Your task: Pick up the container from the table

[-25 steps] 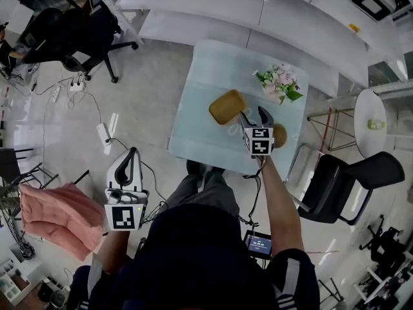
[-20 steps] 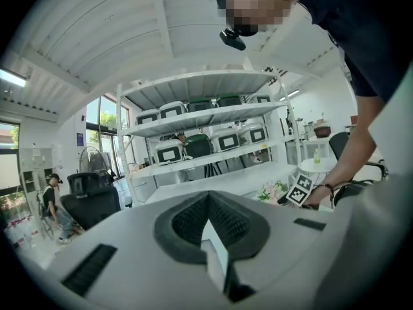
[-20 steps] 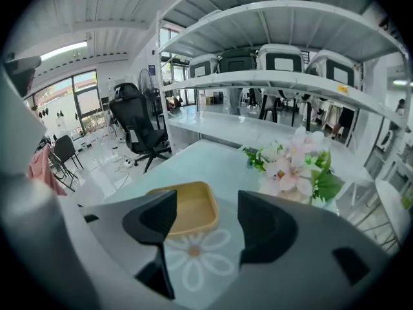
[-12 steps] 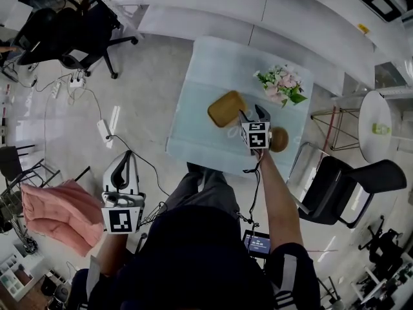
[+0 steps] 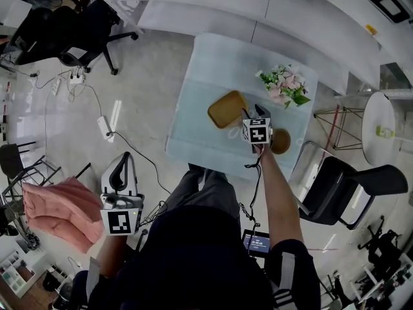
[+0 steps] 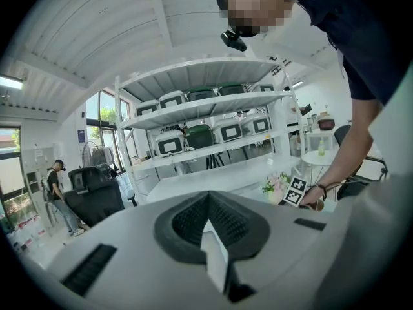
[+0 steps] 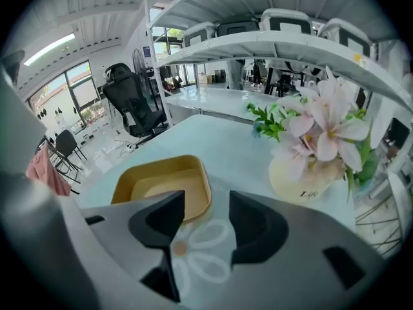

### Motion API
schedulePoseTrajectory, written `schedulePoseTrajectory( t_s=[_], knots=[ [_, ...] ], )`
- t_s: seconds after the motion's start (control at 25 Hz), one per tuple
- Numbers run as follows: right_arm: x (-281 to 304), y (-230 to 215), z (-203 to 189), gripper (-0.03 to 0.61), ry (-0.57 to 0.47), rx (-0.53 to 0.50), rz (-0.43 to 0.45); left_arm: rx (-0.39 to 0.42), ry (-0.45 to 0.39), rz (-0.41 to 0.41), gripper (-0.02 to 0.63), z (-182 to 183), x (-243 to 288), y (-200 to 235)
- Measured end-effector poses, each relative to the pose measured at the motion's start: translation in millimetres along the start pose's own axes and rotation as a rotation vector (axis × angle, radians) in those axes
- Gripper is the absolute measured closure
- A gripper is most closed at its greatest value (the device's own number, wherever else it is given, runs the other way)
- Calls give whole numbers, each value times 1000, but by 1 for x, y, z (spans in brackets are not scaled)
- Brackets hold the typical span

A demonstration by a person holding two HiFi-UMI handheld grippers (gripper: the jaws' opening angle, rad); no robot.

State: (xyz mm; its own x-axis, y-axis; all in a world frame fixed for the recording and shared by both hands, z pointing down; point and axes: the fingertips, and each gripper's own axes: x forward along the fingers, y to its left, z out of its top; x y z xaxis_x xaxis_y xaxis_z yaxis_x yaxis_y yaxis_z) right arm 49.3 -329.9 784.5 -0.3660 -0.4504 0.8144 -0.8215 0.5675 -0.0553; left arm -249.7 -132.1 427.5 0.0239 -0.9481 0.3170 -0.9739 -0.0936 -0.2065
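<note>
**A:** Task item, where is it?

**B:** The mustard-yellow square shallow container (image 5: 227,108) (image 7: 164,186) sits flat on the pale frosted-glass table (image 5: 213,70) (image 7: 213,134), roughly mid-table, open side up.

**A:** Right tongs?

**B:** The right gripper (image 5: 251,113) (image 7: 206,205) is tilted down over the table, just right of the container. Its jaws are apart and closing. In the right gripper view the left jaw overlaps the container's near right corner, and that rim shows in the top of the gap. The pads aren't pressing on it, so there's no grip.

**A:** What else is in the gap?

**B:** A white flower-outline mark with an orange centre (image 7: 193,250) (image 5: 233,134), lying on the glass. I can't tell whether it's a print or a clear object.

**A:** Left tongs?

**B:** The left gripper (image 5: 122,163) (image 6: 208,202) is off the table, low at the person's left side over the floor. Its jaws are clenched together, empty.

**A:** Around the container?

**B:** A cream vase of pink and white flowers (image 5: 284,86) (image 7: 316,134) stands right of it, toward the far edge. A brown round thing (image 5: 281,141) is on the table just right of the right gripper. A black office chair (image 5: 348,186) stands beside the table's right edge. A pink folded cloth (image 5: 61,212) lies well apart at the left. The left gripper view shows white metal shelving with boxes (image 6: 206,108) behind the table.
</note>
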Motion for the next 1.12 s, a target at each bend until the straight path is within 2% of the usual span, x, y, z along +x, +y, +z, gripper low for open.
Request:
schedulePoseTrajectory(
  t_s=[0.08,0.24,0.48,0.96,1.12],
  knots=[
    [4,1,-3,364,16,0,1,-17,15,10,611,-1,2,0],
    [9,3,-9,385,50,18,-4,25,4,-6,611,-5,3,2],
    [12,3,-13,420,67,52,0,-2,26,2,611,-7,8,1],
    [19,0,-13,475,112,65,-55,-24,37,5,611,-11,15,8],
    [19,-3,-14,501,125,60,-77,7,23,-3,611,-13,15,12]
  ],
)
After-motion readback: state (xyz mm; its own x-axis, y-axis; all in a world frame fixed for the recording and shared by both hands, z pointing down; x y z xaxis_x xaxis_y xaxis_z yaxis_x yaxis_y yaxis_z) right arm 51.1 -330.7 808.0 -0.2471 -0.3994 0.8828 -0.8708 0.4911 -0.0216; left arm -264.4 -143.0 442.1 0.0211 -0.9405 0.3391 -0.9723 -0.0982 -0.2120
